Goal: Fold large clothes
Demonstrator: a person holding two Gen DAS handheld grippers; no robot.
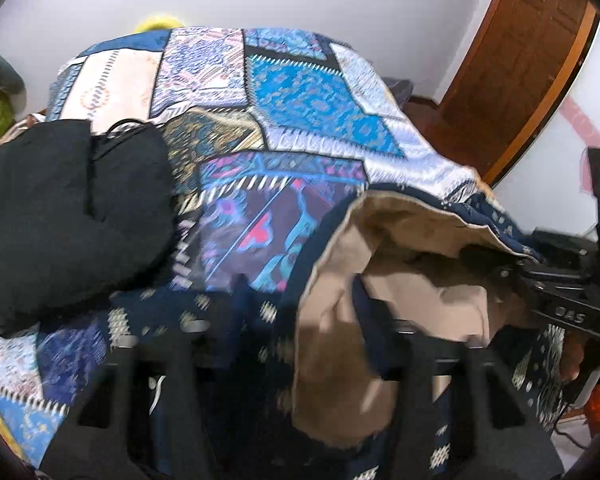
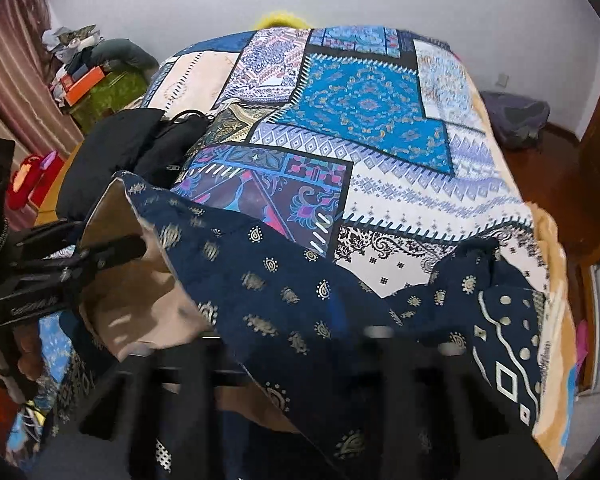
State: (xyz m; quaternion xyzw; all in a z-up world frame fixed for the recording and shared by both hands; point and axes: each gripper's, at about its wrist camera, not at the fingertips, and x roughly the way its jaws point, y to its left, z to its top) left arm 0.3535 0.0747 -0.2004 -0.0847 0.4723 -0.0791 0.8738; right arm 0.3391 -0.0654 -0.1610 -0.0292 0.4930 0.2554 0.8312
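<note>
Navy printed cloth [image 2: 292, 280] with tan lining lies bunched at the bed's [image 2: 380, 128] near edge; the left gripper [image 1: 296, 336] and right gripper [image 2: 296, 340] seemingly pinch it, though blur hides their fingers. The fold looks underway; next, carry the edge across.

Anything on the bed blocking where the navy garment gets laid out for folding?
Yes: a black padded jacket lies on the patchwork bedspread, at its left side, beyond the navy paisley garment with tan lining. The bedspread's right part shows nothing on it.

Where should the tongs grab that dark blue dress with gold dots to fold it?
Probably the navy garment's lifted top edge, where its tan lining shows. That edge stands free of the patchwork bedspread, so the tongs can come from the near, foot side of the bed.
</note>
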